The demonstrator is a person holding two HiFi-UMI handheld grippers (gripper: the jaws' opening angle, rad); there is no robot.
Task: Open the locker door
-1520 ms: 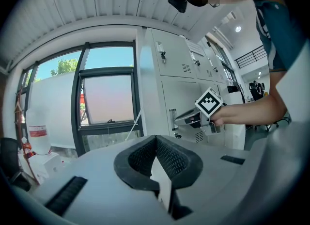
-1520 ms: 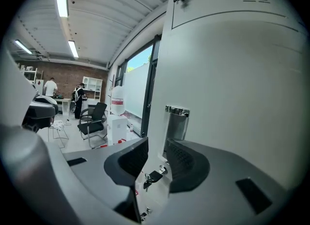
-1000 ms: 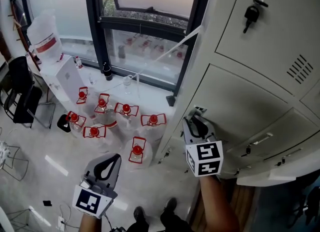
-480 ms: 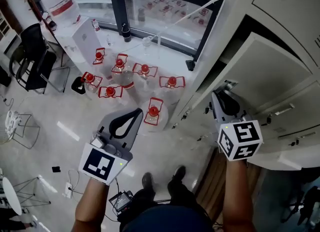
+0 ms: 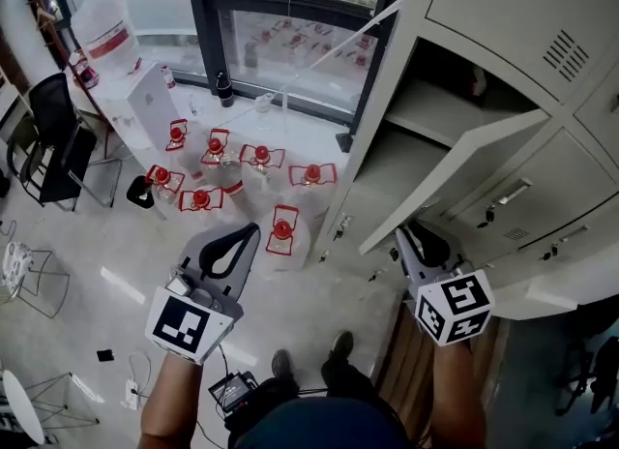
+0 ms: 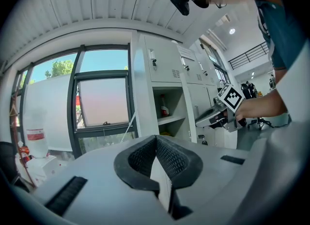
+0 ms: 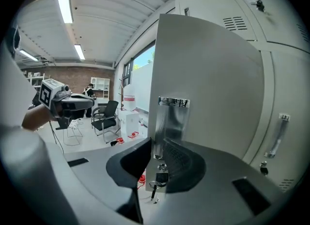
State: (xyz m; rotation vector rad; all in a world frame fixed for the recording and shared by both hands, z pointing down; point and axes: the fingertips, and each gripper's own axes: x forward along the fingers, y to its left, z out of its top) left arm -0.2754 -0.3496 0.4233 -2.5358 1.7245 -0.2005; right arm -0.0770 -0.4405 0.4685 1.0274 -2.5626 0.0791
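— Locker door (image 5: 464,171): where, and which way?
— It stands open, swung out from the locker front. The free edge points back toward the person and the hinge edge lies beyond the right fingers. The panel is upright.
— Looks?
— Plain pale grey metal, flat face. A bright metal handle (image 7: 170,117) sits near the free edge, a narrow strip with its long axis vertical. A small key (image 7: 157,179) hangs just below it, low between the fingers.
— Right gripper (image 5: 418,242)?
— Fingers narrow, closed on the lower end of that handle, one pad on each side. The door face rises above and past them.
— Left gripper (image 5: 242,239)?
— Held out over the floor, well apart from the door. Pads pressed together at the tips, nothing between them.
— Behind the door?
— An open compartment (image 5: 435,113) with a shelf. In the left gripper view a bottle (image 6: 164,107) stands on it, far beyond those fingers.
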